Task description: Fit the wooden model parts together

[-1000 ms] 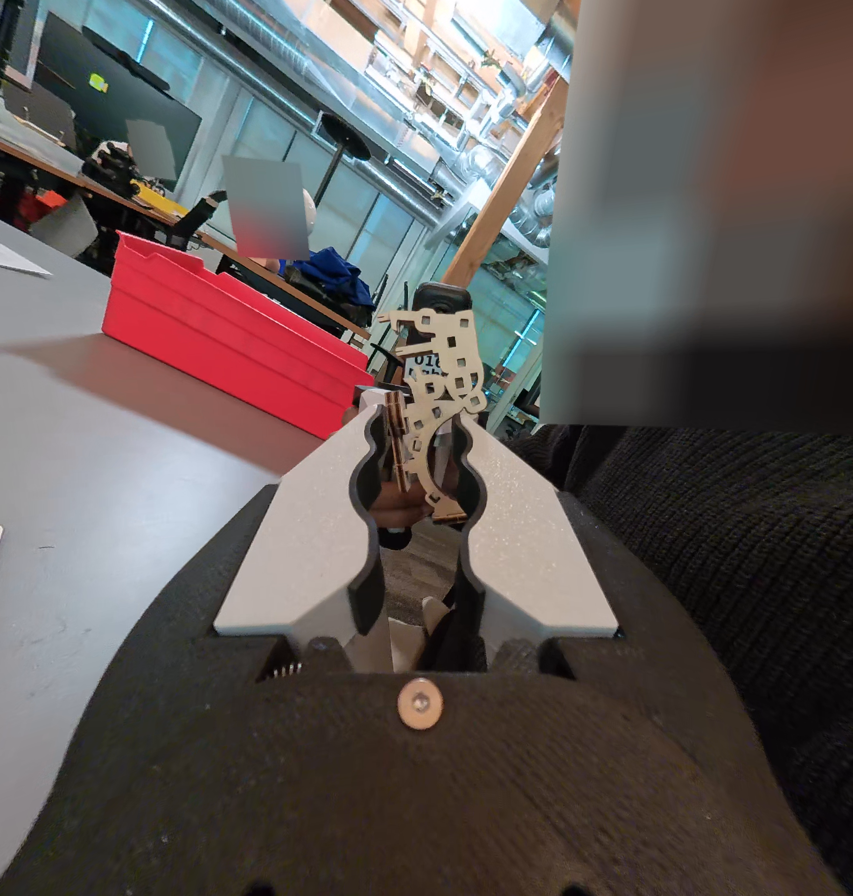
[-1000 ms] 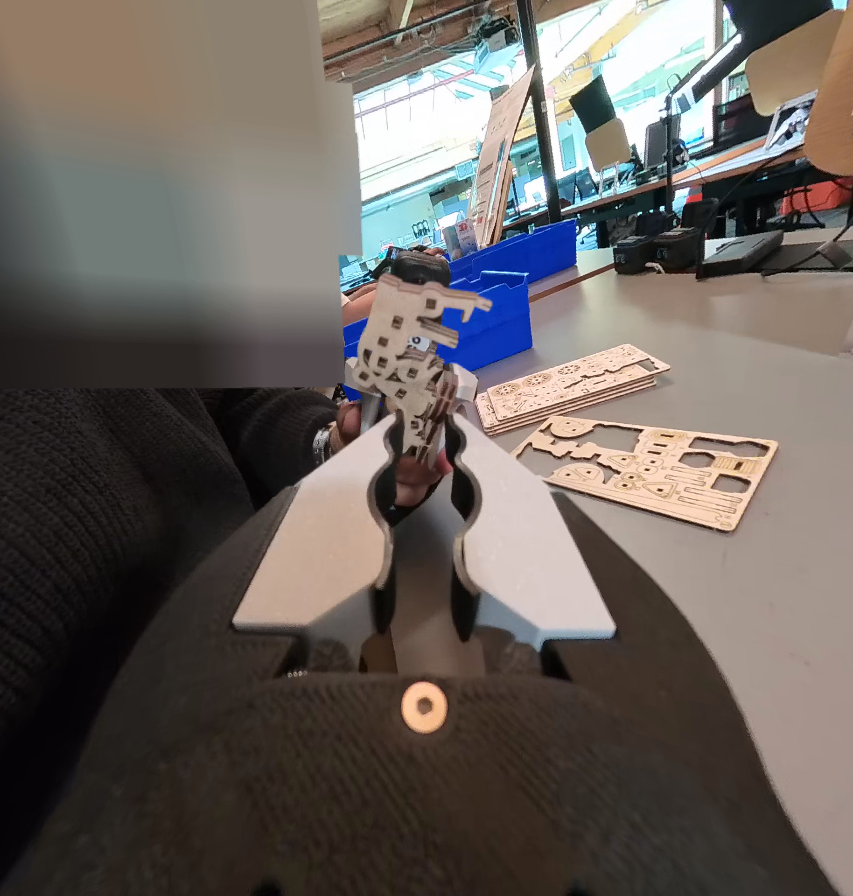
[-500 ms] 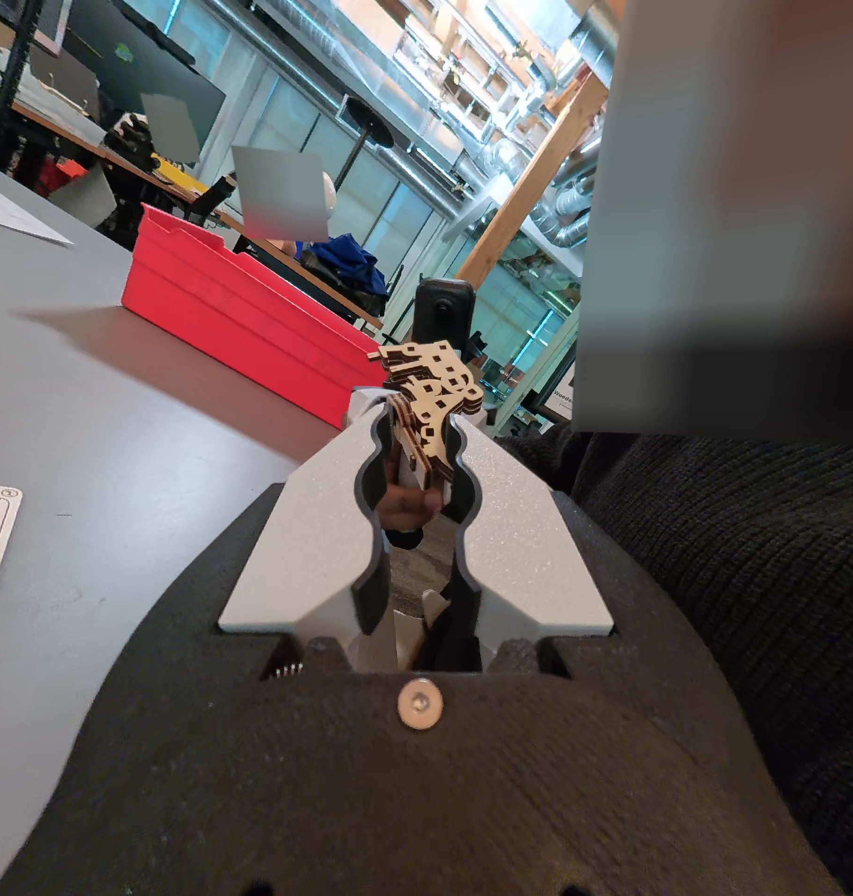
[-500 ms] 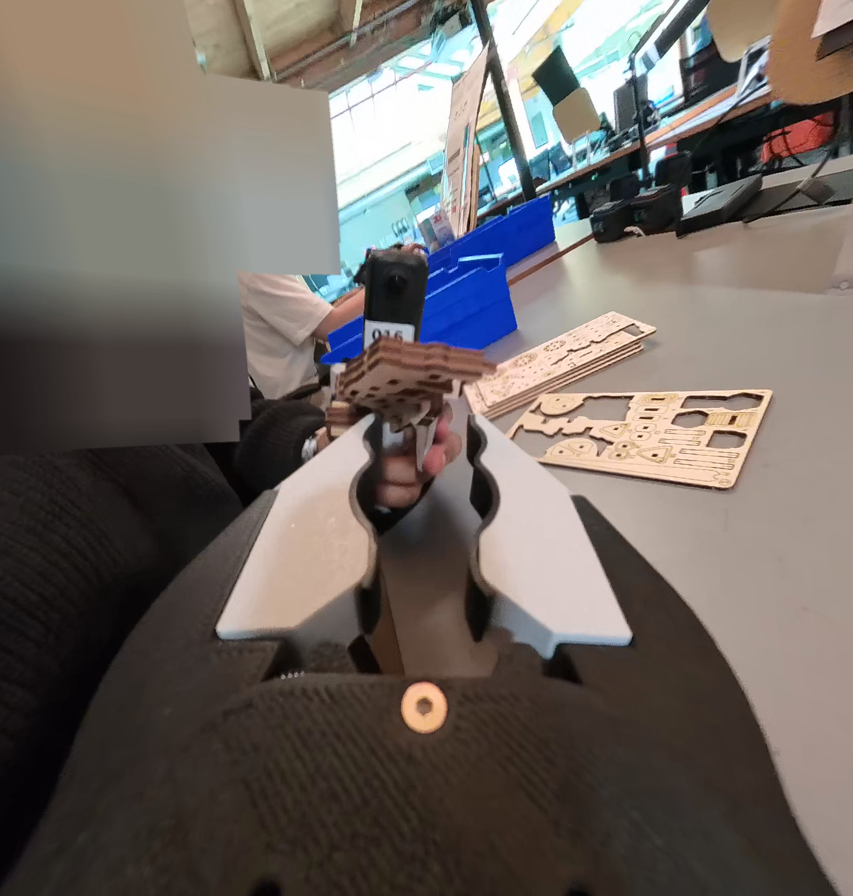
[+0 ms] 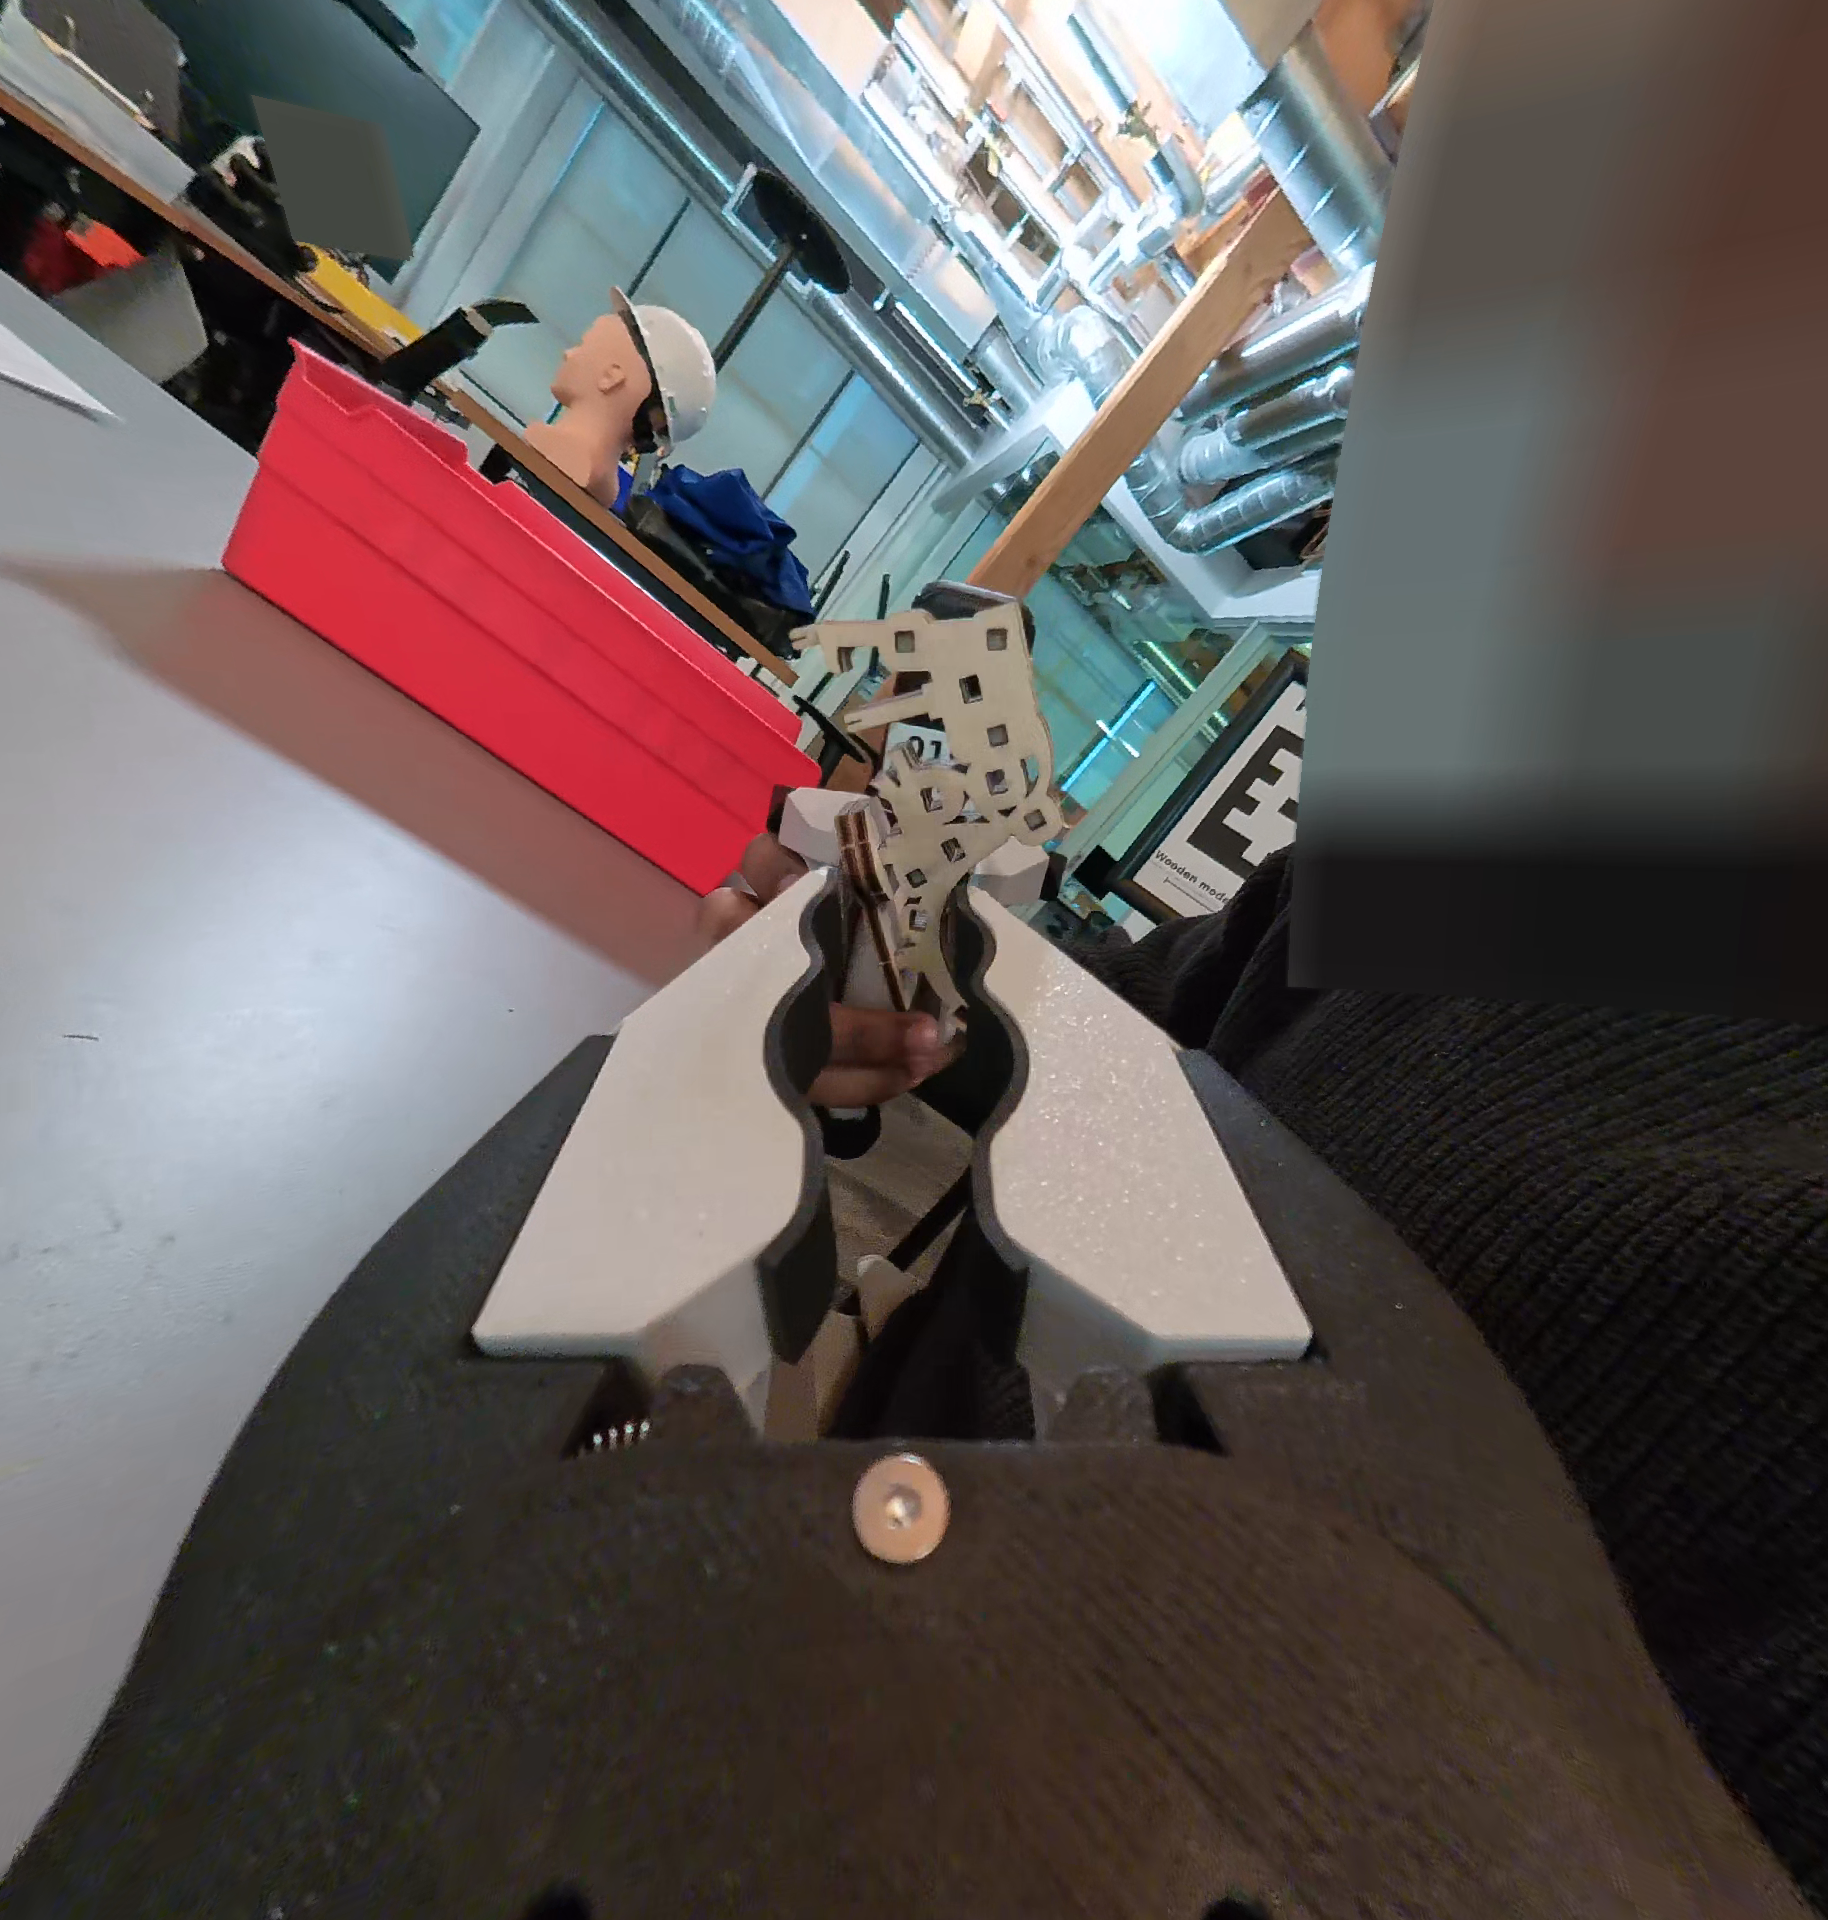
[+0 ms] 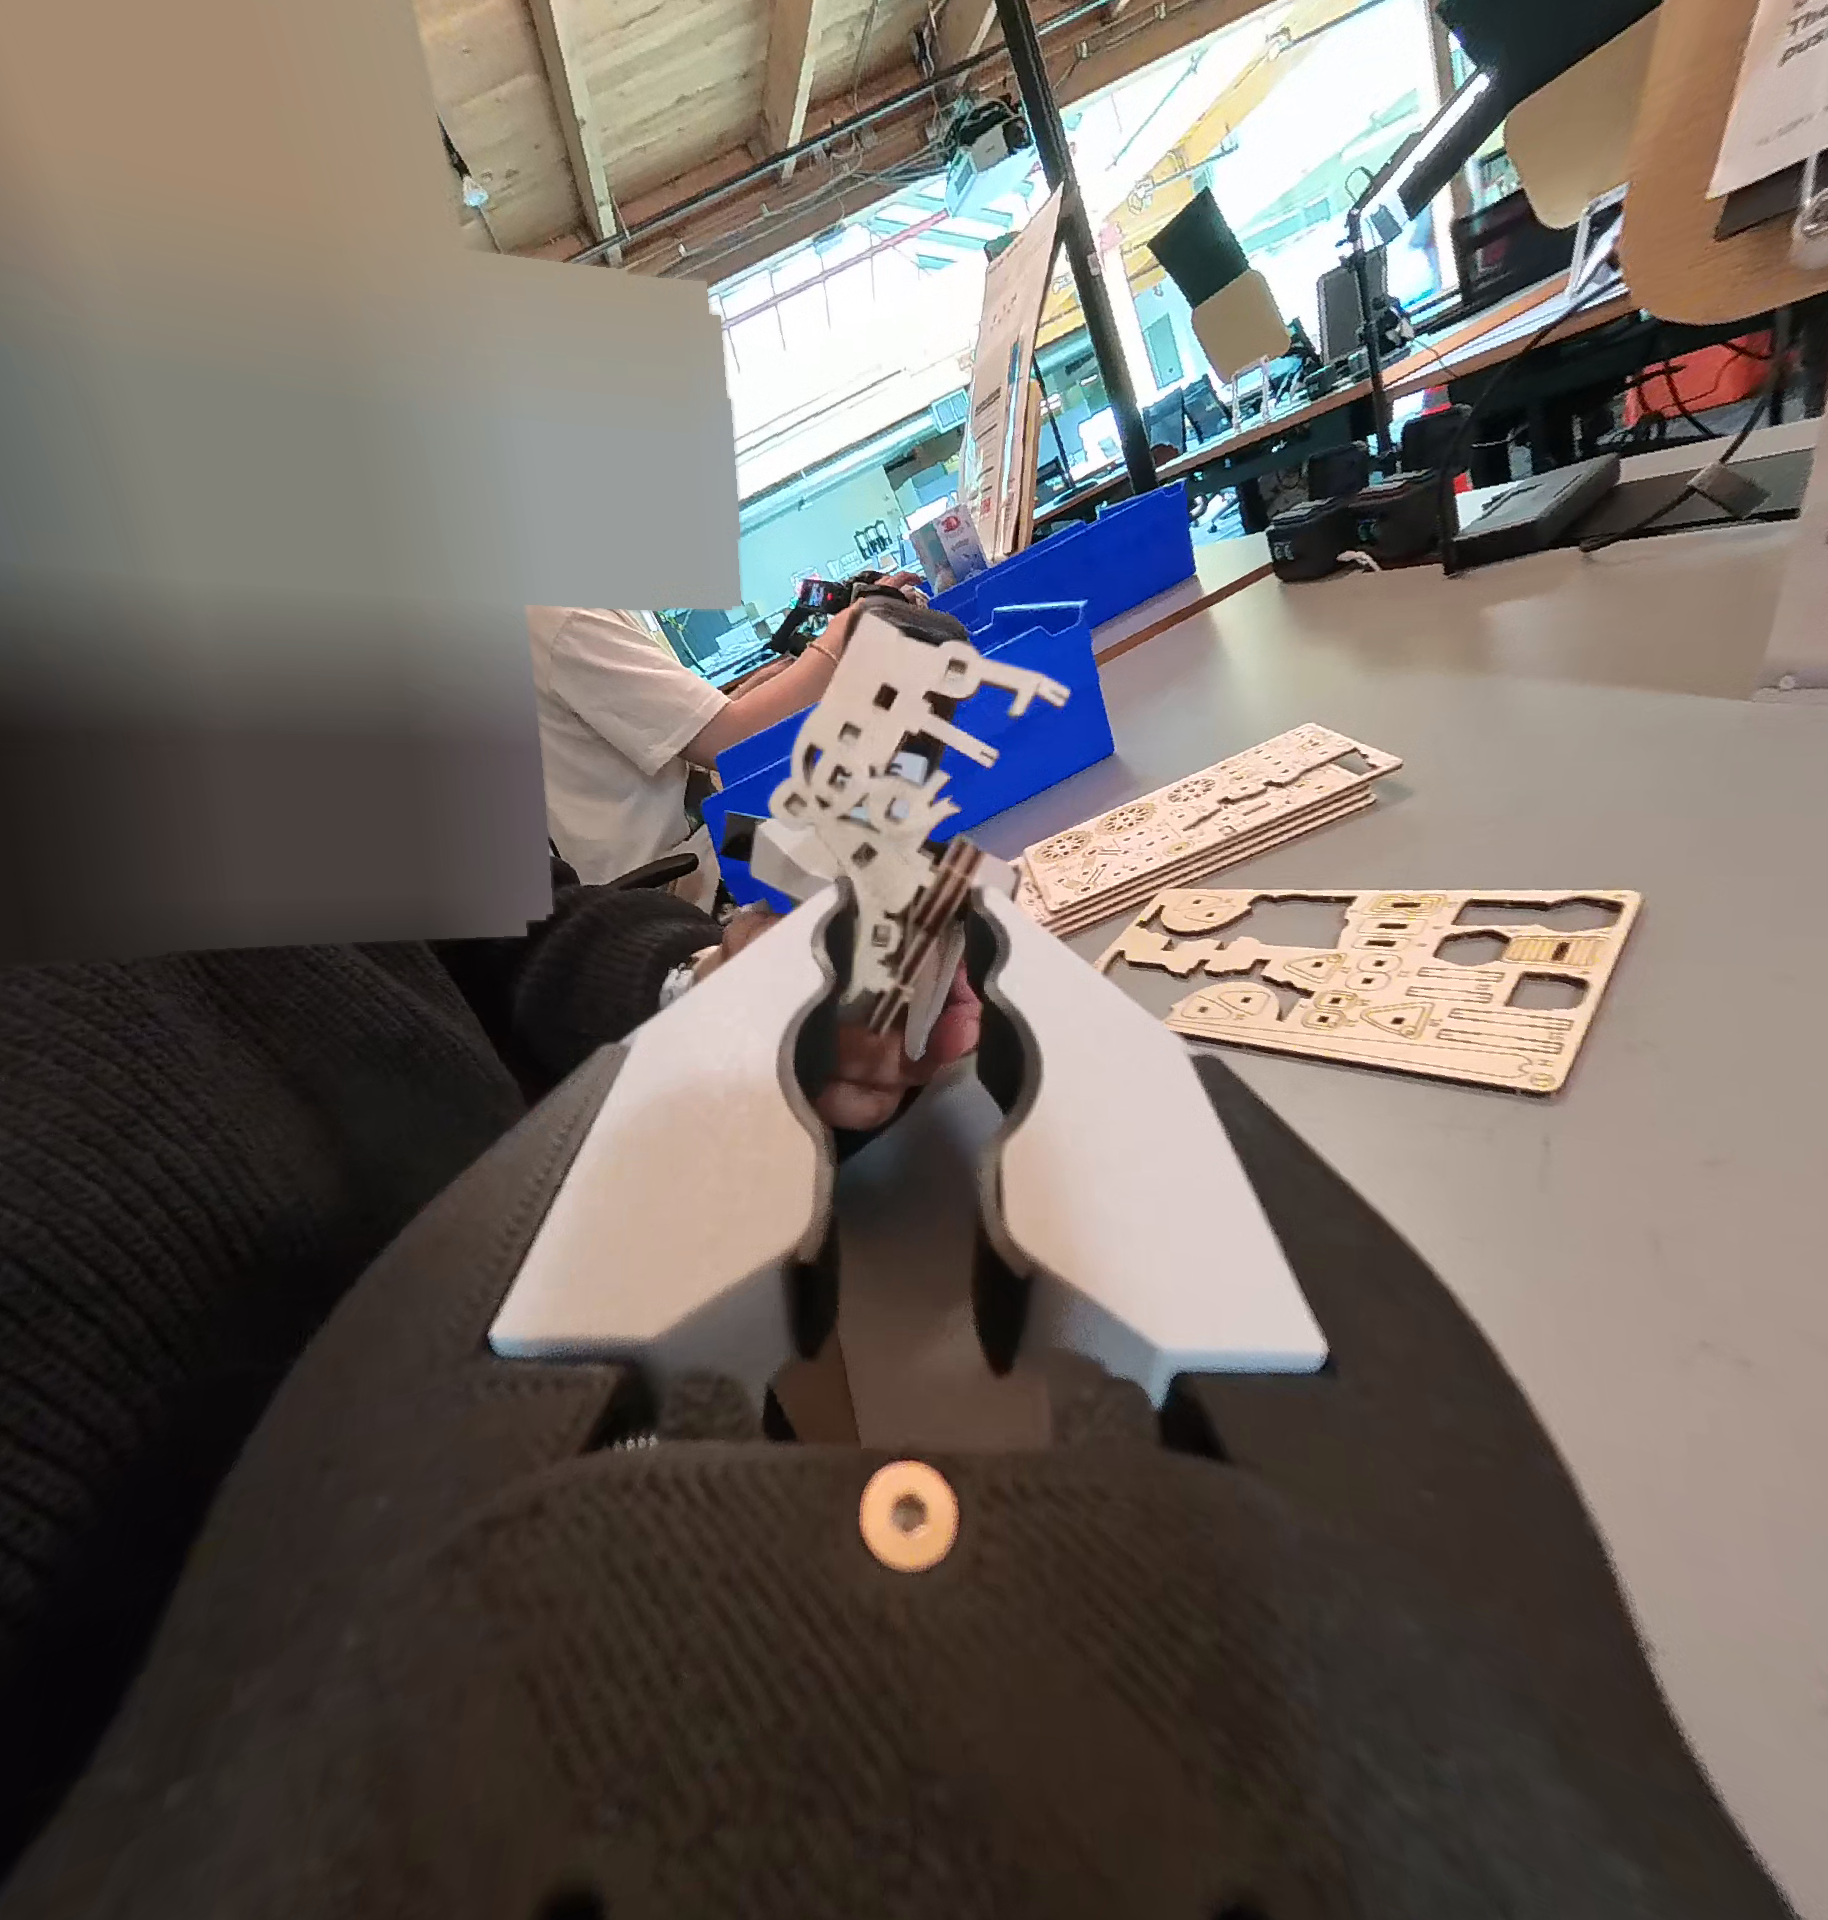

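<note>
A pale wooden model [image 5: 951, 769] of stacked, perforated laser-cut plates stands upright between both grippers, which face each other above the grey table [image 5: 214, 935]. My left gripper [image 5: 899, 904] is shut on its lower end. In the right wrist view the same model [image 6: 879, 790] sits between the tips of my right gripper [image 6: 910, 904], which is shut on it. The other gripper's white fingers show behind the model in each view. A hand's fingertips [image 6: 879, 1070] show just below the model.
A red bin [image 5: 494, 644] stands on the table to the left. Blue bins [image 6: 1035, 707], a stack of wooden part sheets [image 6: 1201, 821] and a single punched sheet [image 6: 1388, 997] lie to the right. A dark knit sleeve [image 5: 1564, 1247] is close by. Left and right tips are no more than a few centimetres apart.
Half a second ago the model was tipped flat and the right gripper's jaws stood wider. Now the model is upright again and the right jaws have closed on it.
</note>
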Demonstrator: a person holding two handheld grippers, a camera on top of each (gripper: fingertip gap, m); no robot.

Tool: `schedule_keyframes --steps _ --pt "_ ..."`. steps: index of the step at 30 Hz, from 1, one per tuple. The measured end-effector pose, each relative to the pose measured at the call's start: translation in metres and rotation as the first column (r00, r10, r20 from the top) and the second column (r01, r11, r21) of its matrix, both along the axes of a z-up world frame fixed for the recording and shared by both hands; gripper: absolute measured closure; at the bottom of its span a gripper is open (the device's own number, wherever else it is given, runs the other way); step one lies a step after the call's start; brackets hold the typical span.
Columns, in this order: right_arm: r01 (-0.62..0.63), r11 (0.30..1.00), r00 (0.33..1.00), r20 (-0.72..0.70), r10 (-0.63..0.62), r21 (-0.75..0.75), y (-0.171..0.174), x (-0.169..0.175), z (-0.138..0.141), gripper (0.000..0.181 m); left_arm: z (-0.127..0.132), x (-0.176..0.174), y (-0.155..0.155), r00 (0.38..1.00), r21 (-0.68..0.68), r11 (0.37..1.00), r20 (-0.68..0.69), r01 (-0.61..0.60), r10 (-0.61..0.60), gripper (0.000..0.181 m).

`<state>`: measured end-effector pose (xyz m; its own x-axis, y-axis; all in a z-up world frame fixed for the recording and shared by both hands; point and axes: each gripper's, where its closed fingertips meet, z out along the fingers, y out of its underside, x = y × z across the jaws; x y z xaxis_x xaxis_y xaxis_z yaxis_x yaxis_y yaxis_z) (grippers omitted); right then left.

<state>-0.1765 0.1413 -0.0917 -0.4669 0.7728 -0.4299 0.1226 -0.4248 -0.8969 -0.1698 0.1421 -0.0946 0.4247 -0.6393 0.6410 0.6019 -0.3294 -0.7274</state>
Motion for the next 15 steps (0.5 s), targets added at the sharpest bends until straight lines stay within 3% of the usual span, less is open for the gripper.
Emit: schedule_keyframes --steps 6,15 --pt "0.009 0.999 1.0 -0.002 -0.009 0.051 -0.0001 0.0003 -0.0021 0.162 0.0022 -0.0021 -0.0002 1.0 0.011 1.0 0.003 -0.006 0.006 0.162" --pt "-0.032 0.999 0.999 0.004 0.032 0.014 -0.001 0.0018 -0.0015 0.163 0.0075 -0.004 -0.0022 1.0 0.032 0.999 0.025 -0.001 0.0 0.154"
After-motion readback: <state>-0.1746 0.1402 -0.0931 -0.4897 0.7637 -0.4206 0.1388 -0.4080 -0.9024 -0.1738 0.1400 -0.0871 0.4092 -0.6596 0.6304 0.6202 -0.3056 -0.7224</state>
